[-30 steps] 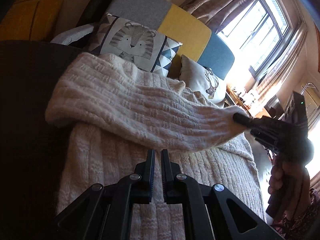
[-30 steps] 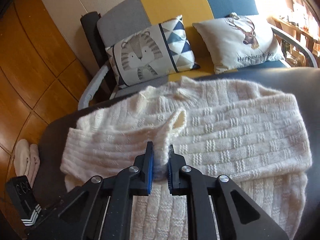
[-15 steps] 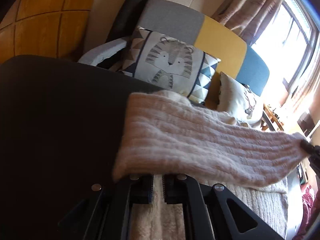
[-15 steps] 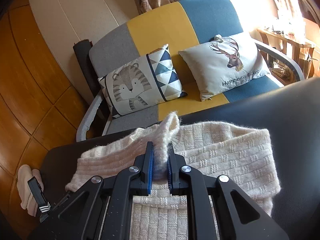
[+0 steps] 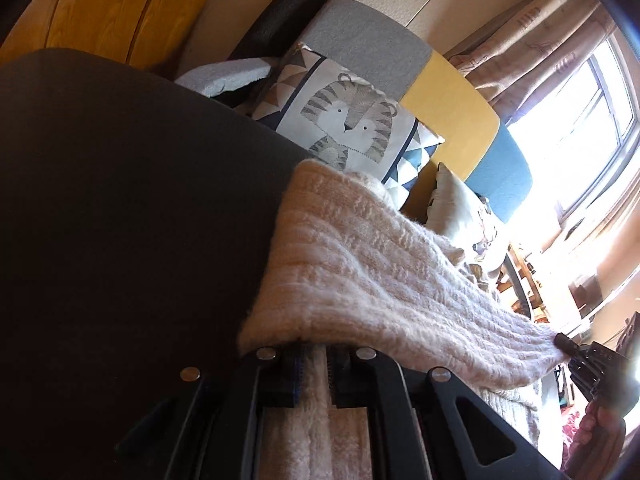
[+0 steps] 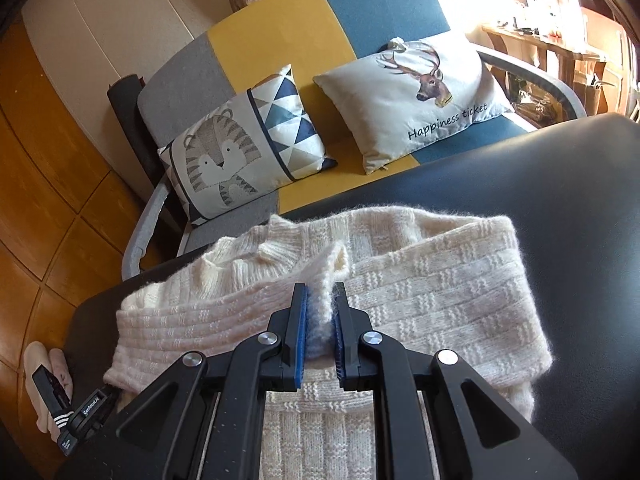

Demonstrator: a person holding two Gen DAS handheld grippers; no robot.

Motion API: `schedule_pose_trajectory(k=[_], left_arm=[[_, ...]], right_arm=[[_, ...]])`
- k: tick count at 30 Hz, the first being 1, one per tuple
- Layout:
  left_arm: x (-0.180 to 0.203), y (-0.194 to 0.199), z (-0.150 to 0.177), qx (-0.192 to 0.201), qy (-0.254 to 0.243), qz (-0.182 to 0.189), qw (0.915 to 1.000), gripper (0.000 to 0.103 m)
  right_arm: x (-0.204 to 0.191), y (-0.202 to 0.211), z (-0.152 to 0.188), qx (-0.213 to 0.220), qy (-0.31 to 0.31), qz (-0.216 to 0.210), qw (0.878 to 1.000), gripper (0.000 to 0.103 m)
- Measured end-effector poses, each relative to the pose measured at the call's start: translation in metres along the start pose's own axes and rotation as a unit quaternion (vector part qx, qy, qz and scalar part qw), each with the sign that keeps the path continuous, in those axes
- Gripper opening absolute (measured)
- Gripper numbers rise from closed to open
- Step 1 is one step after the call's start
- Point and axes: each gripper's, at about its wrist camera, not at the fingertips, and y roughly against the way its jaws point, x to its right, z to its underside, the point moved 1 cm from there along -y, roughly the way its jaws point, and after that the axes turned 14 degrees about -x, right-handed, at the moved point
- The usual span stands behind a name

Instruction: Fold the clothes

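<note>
1. A dark surface [image 6: 540, 216] fills the lower frames in front of a sofa [image 6: 280, 32] of grey, yellow and blue panels, with a tiger cushion [image 6: 224, 160] at centre left and a deer cushion [image 6: 416, 92] at upper right of the right wrist view.
2. A cream knitted sweater [image 6: 420, 292] lies spread on the surface at centre frame, one sleeve folded across its body.
3. The right tongs [image 6: 320, 320], at lower centre, are clamped on a raised pinch of the sweater's knit, with the blue pads pressing the wool.
4. The left tongs [image 5: 312, 364], at the bottom of the left wrist view, are opening; their tips are hidden under the draped sleeve, with knit showing in the gap, so a grip cannot be confirmed.
5. A curtained window [image 5: 580, 128] glares at the right.
</note>
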Motion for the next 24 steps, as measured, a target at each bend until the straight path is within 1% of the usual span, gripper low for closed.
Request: schedule_pose_trajectory(k=[1, 2, 4, 5, 7, 9, 12, 14, 16, 17, 18, 19, 20, 22, 24], left_arm=[[0.0, 0.0, -0.001, 0.0, 0.002, 0.001, 1.0, 0.008], [0.0, 0.0, -0.001, 0.001, 0.004, 0.004, 1.0, 0.008], [0.0, -0.001, -0.001, 0.001, 0.006, 0.007, 1.0, 0.008], [0.0, -0.001, -0.001, 0.001, 0.006, 0.007, 1.0, 0.008], [0.001, -0.002, -0.001, 0.001, 0.005, 0.006, 1.0, 0.008], [0.001, -0.002, -0.001, 0.001, 0.005, 0.005, 1.0, 0.008], [0.002, -0.002, 0.0, 0.004, 0.003, 0.003, 1.0, 0.008], [0.003, -0.001, 0.001, 0.007, -0.001, -0.002, 1.0, 0.008], [0.005, -0.001, 0.001, 0.009, -0.005, -0.008, 0.9999, 0.008], [0.006, 0.0, 0.001, 0.01, -0.007, -0.01, 0.9999, 0.008], [0.007, 0.0, 0.001, 0.011, -0.008, -0.012, 0.9998, 0.008], [0.006, 0.0, 0.002, 0.013, -0.008, -0.012, 0.9998, 0.008], [0.006, 0.002, 0.002, 0.017, -0.008, -0.013, 0.9997, 0.008], [0.007, 0.006, 0.004, 0.029, -0.01, -0.014, 0.9994, 0.008], [0.01, 0.009, 0.006, 0.04, -0.017, -0.014, 0.999, 0.008]], right_arm=[[0.003, 0.004, -0.002, 0.009, -0.001, 0.008, 1.0, 0.011], [0.006, 0.007, -0.003, 0.016, -0.003, 0.016, 1.0, 0.005], [0.016, 0.008, -0.006, 0.014, -0.011, 0.024, 1.0, 0.005], [0.021, 0.005, -0.007, 0.005, -0.021, 0.017, 1.0, 0.005], [0.03, -0.003, -0.004, -0.029, -0.043, -0.035, 0.998, 0.005], [0.035, -0.01, 0.002, -0.05, -0.059, -0.055, 0.995, 0.006], [0.036, -0.023, 0.014, -0.074, -0.057, -0.05, 0.994, 0.012], [0.036, -0.032, 0.022, -0.087, -0.061, -0.041, 0.994, 0.021], [0.035, -0.041, 0.03, -0.098, -0.064, -0.062, 0.991, 0.022], [0.033, -0.046, 0.033, -0.104, -0.063, -0.064, 0.991, 0.022], [0.029, -0.048, 0.035, -0.104, -0.056, -0.061, 0.991, 0.023], [0.025, -0.048, 0.036, -0.098, -0.046, -0.055, 0.993, 0.018], [0.021, -0.046, 0.036, -0.089, -0.036, -0.047, 0.994, 0.005], [0.013, -0.035, 0.03, -0.066, -0.015, -0.027, 0.997, 0.005], [0.003, -0.018, 0.022, -0.032, 0.018, 0.014, 0.999, 0.005]])
